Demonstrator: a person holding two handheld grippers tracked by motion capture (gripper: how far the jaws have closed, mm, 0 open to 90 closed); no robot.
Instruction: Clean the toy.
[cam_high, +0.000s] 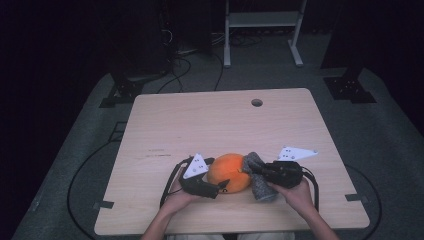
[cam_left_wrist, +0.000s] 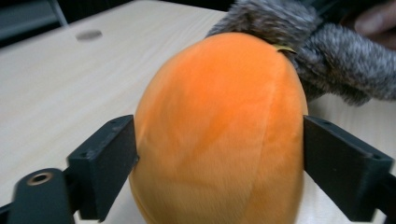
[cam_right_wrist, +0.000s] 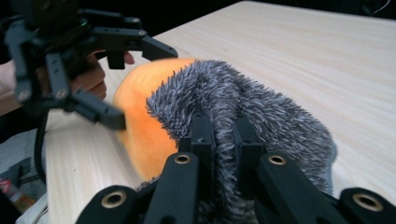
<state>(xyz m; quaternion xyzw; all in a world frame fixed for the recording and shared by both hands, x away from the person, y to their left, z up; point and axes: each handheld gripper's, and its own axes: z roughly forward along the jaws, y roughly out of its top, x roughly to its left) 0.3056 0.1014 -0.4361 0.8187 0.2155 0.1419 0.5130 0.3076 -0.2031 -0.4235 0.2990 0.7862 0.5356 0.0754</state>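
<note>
An orange plush ball (cam_high: 229, 170) (cam_left_wrist: 219, 116) (cam_right_wrist: 140, 126) rests on the wooden table (cam_high: 210, 120) near its front edge. A grey furry cloth (cam_high: 260, 187) (cam_left_wrist: 336, 60) (cam_right_wrist: 261, 102) lies against the ball's right side and partly over it. My left gripper (cam_high: 220, 174) (cam_left_wrist: 219, 154) (cam_right_wrist: 144, 86) straddles the ball, one jaw at each flank, without any visible dent in the plush. My right gripper (cam_high: 251, 170) (cam_right_wrist: 224, 126) is shut on a fold of the grey cloth, its jaws close together and buried in the fur.
A round hole (cam_high: 257, 102) (cam_left_wrist: 88, 34) sits in the tabletop at the back right. Beyond the table stand a white frame (cam_high: 262, 20) and black stand bases (cam_high: 125, 87) (cam_high: 350, 85), with cables on the floor. Bare wood stretches behind the ball.
</note>
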